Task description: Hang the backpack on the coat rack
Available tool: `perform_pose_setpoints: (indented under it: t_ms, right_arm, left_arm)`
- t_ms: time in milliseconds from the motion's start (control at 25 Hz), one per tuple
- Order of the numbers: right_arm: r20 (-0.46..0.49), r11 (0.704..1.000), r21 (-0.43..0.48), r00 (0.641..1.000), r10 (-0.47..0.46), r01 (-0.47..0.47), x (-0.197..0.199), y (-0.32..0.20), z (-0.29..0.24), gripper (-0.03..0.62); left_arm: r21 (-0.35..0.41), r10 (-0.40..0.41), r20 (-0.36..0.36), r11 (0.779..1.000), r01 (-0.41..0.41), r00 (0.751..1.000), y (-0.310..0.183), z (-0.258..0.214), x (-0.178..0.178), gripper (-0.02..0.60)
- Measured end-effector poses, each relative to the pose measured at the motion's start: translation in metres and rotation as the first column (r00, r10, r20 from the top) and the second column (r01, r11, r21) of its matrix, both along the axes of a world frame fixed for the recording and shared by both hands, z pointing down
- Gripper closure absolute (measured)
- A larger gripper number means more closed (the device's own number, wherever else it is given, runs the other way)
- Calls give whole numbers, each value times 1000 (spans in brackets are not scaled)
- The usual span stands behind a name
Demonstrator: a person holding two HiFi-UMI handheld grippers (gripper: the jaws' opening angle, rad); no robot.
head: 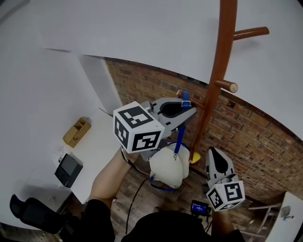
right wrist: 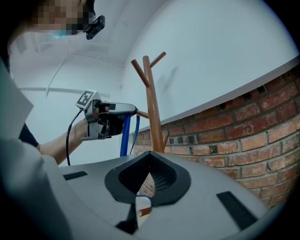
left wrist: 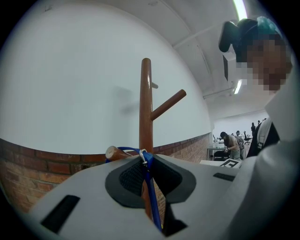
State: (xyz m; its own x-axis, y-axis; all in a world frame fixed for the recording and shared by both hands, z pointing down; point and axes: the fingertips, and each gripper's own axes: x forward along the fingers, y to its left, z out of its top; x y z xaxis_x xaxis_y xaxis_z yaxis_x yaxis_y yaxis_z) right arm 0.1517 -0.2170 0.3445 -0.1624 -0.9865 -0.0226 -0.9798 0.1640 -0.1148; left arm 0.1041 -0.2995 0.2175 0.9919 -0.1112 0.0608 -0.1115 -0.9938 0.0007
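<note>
Hanging is in hand: the left tool is clenched on the blue strap, the white backpack dangles beneath it beside the rack, the right tool is closed and empty, and next the strap should settle over the low peg before release.

It is bright and even in here. Ceiling strips glare white in the left gripper view, and the nearest is blown out. The white wall throws back plenty of light, and the coat rack casts only a faint, soft shadow on it. Both gripper views bulge hard: the brick band curves and the corners go black. Close to the lens, the left gripper, its strap and the right gripper look soft. People far off are small and hazy. The head view bends straight edges too.
</note>
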Motion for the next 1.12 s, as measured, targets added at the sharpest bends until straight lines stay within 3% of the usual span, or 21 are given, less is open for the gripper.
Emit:
perform_pose_setpoints:
  t_ms: [1120]
  right_arm:
    - [16,1000,-7,1000,5,-5,6,4,7,582]
  left_arm:
    - [-34,53,37,998,-52,998,11,26,22,538]
